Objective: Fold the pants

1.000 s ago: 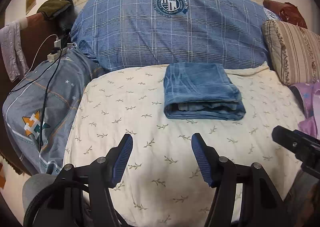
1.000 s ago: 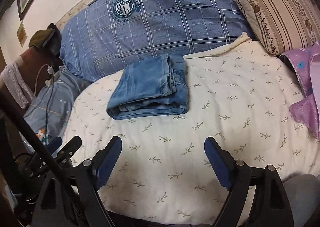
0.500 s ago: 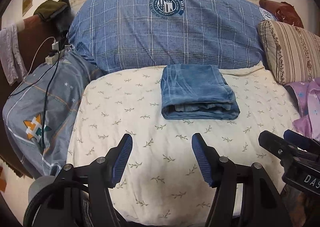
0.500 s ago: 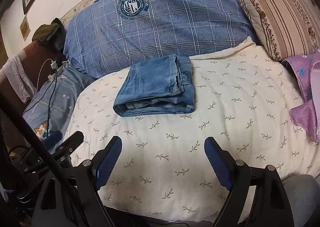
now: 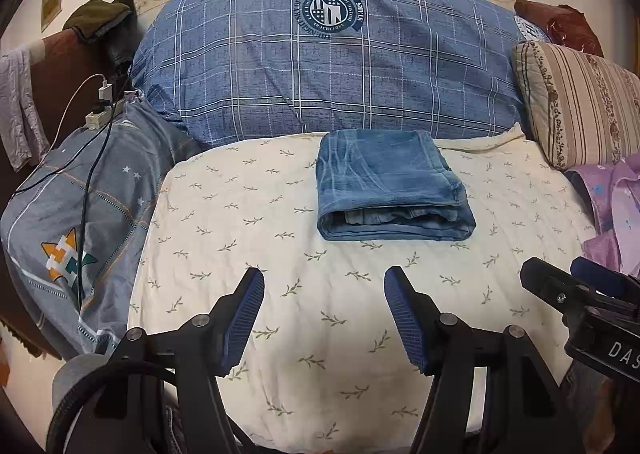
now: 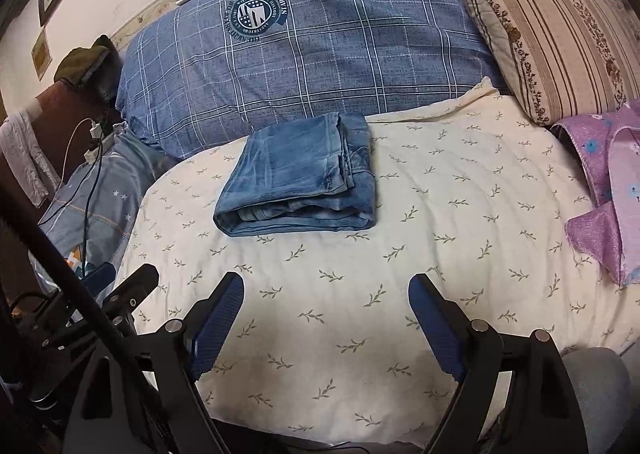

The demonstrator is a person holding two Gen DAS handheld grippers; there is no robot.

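The left hand-held gripper [image 5: 324, 286] has its jaws spread wide with nothing between them, and it hovers over the near part of the bed, pointing downward at a slant. The right hand-held gripper [image 6: 326, 292] is also wide and empty, and it hangs beside the left one over the same near edge; in the left wrist view its black tip appears at the right border. The fingers [image 5: 248, 310] carry dark blue ribbed pads, probably rubber, made to hold cloth without slipping. Both tools are well apart from the pants [image 5: 390, 184], so I judge that the folding is finished and the hands rest back from it. The pants are blue denim, washed pale in streaks, folded into a thick, nearly square packet with the rolled layers facing the cameras. They lie on the far middle of the cream quilt [image 5: 280, 246], which is soft, a little puffy and printed with small green twigs. Just behind them a large blue checked pillow [image 5: 328, 66] with a round badge leans against the wall. At the right stand a striped beige cushion [image 5: 580, 102] and some purple cloth [image 6: 608, 190]; at the left a grey blanket [image 5: 80, 214] carries a black cable.
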